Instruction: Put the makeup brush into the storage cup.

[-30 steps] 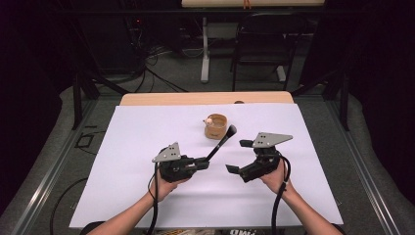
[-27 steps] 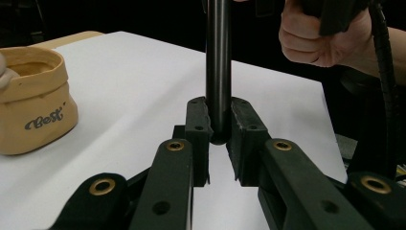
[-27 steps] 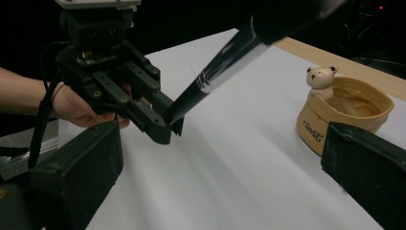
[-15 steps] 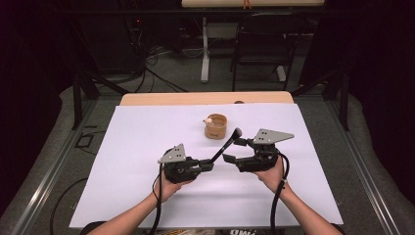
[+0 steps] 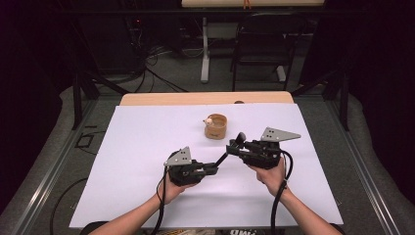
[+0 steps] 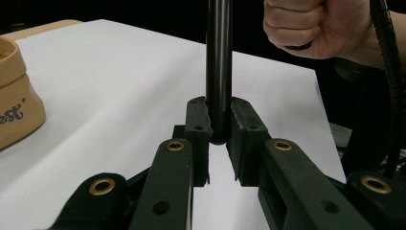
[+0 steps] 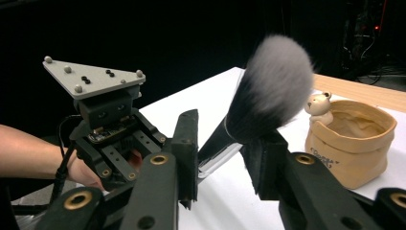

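A black makeup brush (image 5: 222, 159) with a grey-tipped head (image 7: 275, 81) slants up off the table between the two grippers. My left gripper (image 5: 214, 169) is shut on the lower end of its handle (image 6: 219, 57); in the left gripper view both pads (image 6: 198, 129) press the shaft. My right gripper (image 5: 234, 146) sits at the brush's upper end. Its jaws have just been closing with the silver ferrule (image 7: 218, 148) between them, and the pads now touch it just below the bristles. A tan pouch (image 5: 216, 126) with a small bear figure (image 7: 320, 106) on its rim stands just beyond.
A white sheet (image 5: 147, 147) covers the wooden table (image 5: 205, 99). The pouch (image 6: 14, 110) is upright and apart from both grippers. Cables trail from each gripper toward the near edge. A chair (image 5: 259, 49) and floor cables lie beyond the table's far side.
My right gripper has moved left to the brush head and its jaws have closed around the ferrule. The left gripper, still holding the handle, has shifted slightly right.
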